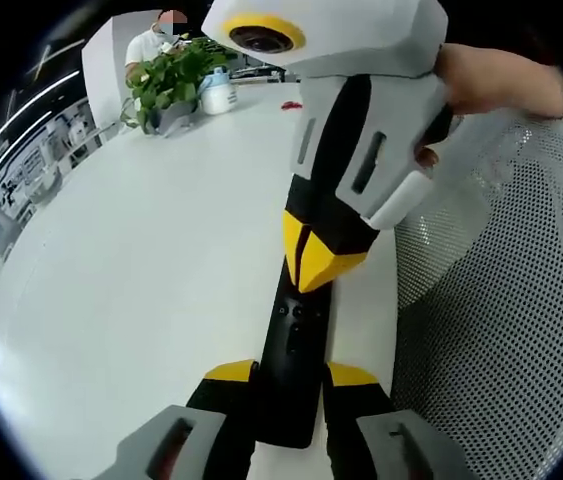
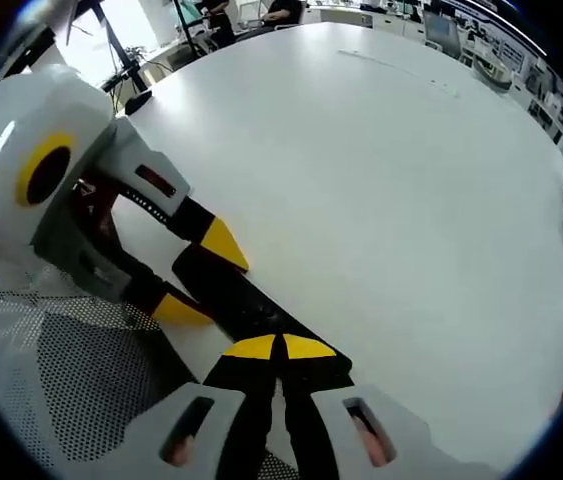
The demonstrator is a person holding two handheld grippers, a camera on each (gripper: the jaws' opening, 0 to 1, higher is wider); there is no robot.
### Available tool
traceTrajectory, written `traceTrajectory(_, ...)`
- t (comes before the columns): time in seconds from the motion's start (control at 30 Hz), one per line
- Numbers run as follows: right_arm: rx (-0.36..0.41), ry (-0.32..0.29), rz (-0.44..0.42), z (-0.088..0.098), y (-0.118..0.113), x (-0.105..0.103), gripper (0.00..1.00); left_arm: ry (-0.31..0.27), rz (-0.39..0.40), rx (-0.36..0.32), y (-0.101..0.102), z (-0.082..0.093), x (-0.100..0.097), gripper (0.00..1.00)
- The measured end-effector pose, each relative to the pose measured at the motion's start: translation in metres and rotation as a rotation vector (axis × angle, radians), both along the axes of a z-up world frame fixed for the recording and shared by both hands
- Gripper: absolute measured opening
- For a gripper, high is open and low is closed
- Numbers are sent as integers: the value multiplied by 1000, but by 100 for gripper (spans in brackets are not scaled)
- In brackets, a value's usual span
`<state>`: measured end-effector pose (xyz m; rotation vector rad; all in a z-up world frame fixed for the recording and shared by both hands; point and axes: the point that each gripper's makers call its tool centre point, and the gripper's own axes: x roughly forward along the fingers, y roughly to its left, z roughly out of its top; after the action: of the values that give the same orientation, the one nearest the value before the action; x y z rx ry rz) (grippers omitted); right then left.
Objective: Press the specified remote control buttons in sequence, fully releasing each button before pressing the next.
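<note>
In the left gripper view I see the black remote control (image 1: 289, 370) lying flat on the white table (image 1: 141, 260), in the lower centre of the frame. Its long axis runs almost straight up the picture, near end between my own jaws, far end toward the right gripper (image 1: 313, 262), which comes down from the top of the frame. My left gripper (image 1: 291, 378) is clamped on the remote, one yellow-tipped jaw against each long edge. The right gripper's yellow tips are pressed together into one point, touching the remote's upper face near its small round buttons.

In the right gripper view the remote control (image 2: 226, 290) runs diagonally from lower centre up toward the left, where the left gripper (image 2: 196, 275) pinches it. The right gripper (image 2: 279, 348) shows its jaws closed, tip against tip, resting on the remote. A perforated white chair back (image 1: 501, 330) fills the right side of the left gripper view; a potted plant (image 1: 169, 80) stands at upper left.
</note>
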<state>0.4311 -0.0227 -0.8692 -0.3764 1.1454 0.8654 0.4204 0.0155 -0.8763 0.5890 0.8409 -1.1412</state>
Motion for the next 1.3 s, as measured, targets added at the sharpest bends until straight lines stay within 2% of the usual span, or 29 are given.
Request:
traceTrajectory(0.2, -1, -5, 6, 0, 0, 0, 0, 4, 6, 24, 0, 0, 0, 25)
traceTrajectory(0.37, 5, -9, 8, 1, 0, 0, 0, -5, -5, -11, 0, 0, 0, 25)
traceTrajectory(0.53, -16, -19, 23, 1, 0, 0, 0, -5, -12, 2, -1, 0, 0, 25)
traceTrajectory(0.8, 5, 11, 15, 1, 0, -3, 0, -6, -15, 7, -1, 0, 0, 25)
traceTrajectory(1.23, -17, -24, 96, 0, 7, -4, 0, -6, -18, 10, -1, 0, 1, 25)
traceTrajectory(1.3, -13, -22, 77, 0, 6, -3, 0, -5, -17, 10, -1, 0, 1, 25)
